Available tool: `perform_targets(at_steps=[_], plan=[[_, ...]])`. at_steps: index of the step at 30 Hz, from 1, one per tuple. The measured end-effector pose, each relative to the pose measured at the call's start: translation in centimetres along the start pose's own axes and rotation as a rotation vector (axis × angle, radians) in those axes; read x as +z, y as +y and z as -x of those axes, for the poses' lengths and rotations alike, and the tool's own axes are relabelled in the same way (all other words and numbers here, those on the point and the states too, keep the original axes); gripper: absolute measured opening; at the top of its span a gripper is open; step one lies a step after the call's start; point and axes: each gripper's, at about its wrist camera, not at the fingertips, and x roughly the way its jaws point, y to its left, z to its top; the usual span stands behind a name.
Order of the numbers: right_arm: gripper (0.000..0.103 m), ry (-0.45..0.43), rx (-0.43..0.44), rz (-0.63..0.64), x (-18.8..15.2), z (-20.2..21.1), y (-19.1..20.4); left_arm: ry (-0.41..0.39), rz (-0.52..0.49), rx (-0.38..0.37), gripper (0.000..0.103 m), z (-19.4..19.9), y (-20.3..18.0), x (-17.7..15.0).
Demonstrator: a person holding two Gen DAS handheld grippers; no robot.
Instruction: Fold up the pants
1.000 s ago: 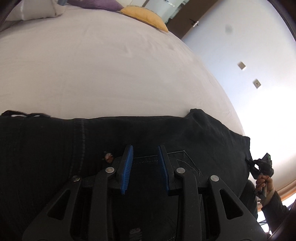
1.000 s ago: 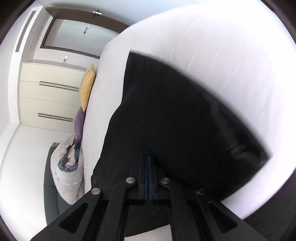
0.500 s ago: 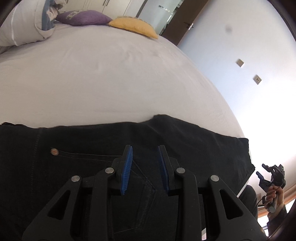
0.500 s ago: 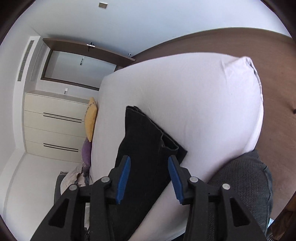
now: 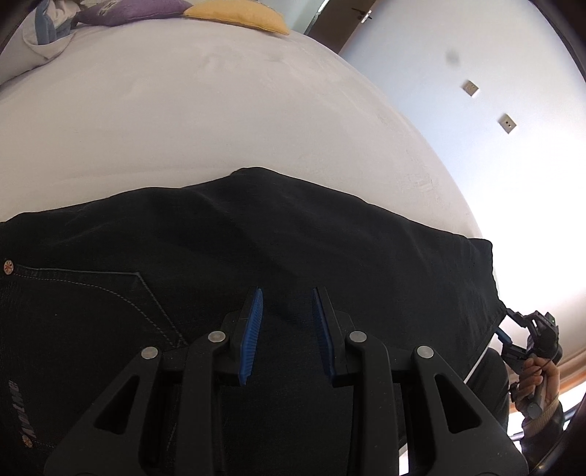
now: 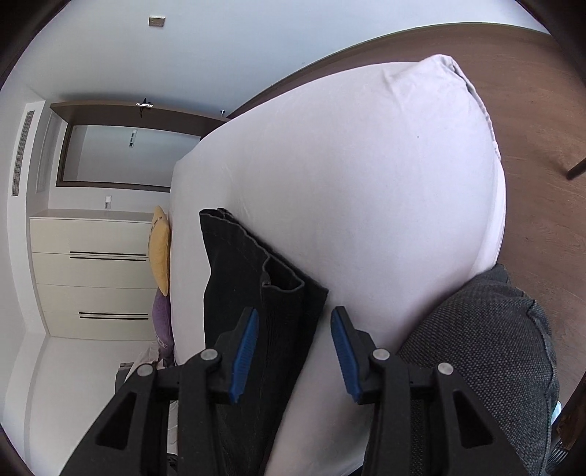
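The black pants (image 5: 256, 256) lie folded lengthwise on the white bed (image 5: 183, 121), with a back pocket and rivet at the left. My left gripper (image 5: 286, 304) is open and empty, hovering just above the cloth. In the right wrist view the pants' leg ends (image 6: 256, 278) lie stacked on the bed (image 6: 366, 183). My right gripper (image 6: 293, 322) is open and empty, just behind the hem edge. It also shows in the left wrist view (image 5: 512, 329), held in a hand past the pants' right end.
A yellow cushion (image 5: 238, 14) and a purple cushion (image 5: 135, 9) lie at the bed's far end, with a pillow (image 5: 40, 40). A cream drawer unit (image 6: 91, 278) stands by the wall. A grey-trousered leg (image 6: 483, 359) is by the bed edge, above brown floor (image 6: 542, 164).
My right gripper let go of the leg ends, opened and drew back from the pants. My left gripper rose and slid right along the pants, away from the pocket.
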Motion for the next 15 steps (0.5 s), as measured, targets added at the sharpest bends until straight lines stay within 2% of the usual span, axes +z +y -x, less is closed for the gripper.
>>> perform_targets(at_steps=[5,9,15], plan=[[0.047,0.015,0.038,-0.044,0.8,-0.9,-0.3,0.049,-0.009,0.001,0.027,-1.8,-1.3,-0.1],[0.047,0.011,0.068,-0.076,0.9,-1.1,-0.5,0.054,-0.007,-0.002,0.027,-2.6,-1.4,-0.5],[0.047,-0.035,0.205,-0.169,0.4,-0.4,-1.7,0.056,0.011,-0.018,0.027,-2.9,-0.6,-0.5]])
